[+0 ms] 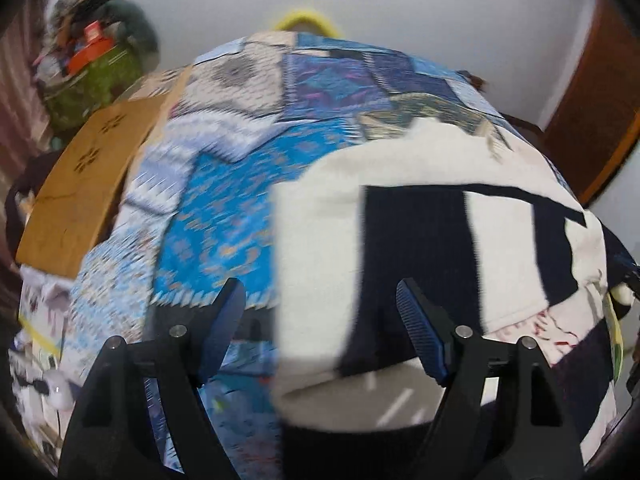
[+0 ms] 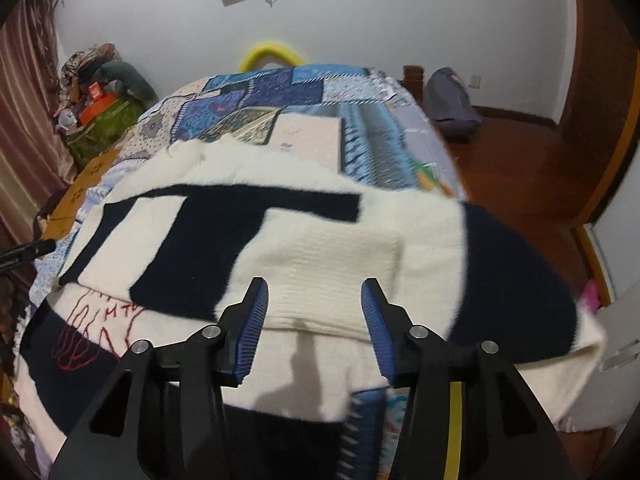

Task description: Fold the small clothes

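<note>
1. A cream knitted sweater with navy blocks (image 2: 328, 248) is seen lying partly folded on the blue patchwork quilt of the bed (image 2: 280, 88); the folding step is judged to be midway.
2. The right gripper (image 2: 315, 322) is held low over the sweater's near edge, its fingers (image 2: 256, 320) spread wide with nothing between them.
3. The left gripper (image 1: 320, 332) is poised likewise at the sweater's left edge, wide apart and empty.
4. Next, a grasp of the near hem is probably called for.
</note>
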`<state>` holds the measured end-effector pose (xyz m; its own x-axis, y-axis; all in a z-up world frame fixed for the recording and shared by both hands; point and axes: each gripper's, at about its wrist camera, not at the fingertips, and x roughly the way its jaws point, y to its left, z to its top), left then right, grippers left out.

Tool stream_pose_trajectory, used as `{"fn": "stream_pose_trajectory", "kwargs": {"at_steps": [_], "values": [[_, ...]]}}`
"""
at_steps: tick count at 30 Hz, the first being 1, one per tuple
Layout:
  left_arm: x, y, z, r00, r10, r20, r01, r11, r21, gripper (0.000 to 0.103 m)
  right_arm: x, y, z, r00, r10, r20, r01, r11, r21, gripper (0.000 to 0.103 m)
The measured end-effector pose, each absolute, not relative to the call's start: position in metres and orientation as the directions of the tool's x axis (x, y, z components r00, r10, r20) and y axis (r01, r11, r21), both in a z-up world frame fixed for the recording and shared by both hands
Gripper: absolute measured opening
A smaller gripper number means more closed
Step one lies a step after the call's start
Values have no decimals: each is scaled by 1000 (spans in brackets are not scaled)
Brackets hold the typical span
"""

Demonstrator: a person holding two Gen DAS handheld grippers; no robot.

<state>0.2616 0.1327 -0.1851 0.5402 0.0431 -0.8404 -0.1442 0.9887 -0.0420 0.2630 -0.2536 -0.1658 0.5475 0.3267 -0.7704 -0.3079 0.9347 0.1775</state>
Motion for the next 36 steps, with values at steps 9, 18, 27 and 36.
{"fn": "stream_pose_trajectory", "kwargs": {"at_steps": [9, 18, 27, 36], "values": [[273, 125, -225, 442, -30, -897, -106, 991, -85, 78, 251, -247, -196, 448, 345, -825, -320, 923, 213, 48], [239, 142, -209, 442, 82, -893, -146, 989, 18, 77, 211, -304, -156, 573, 269, -774, -230, 959, 163, 60], [246, 115, -165, 539, 65, -840, -153, 988, -21, 79, 187, -381, -134, 661, 142, -737, -65, 989, 131, 64], [288, 78, -196, 454, 20, -891, -170, 983, -64, 83, 215, -421, -184, 591, 169, -789, 48, 969, 244, 62]]}}
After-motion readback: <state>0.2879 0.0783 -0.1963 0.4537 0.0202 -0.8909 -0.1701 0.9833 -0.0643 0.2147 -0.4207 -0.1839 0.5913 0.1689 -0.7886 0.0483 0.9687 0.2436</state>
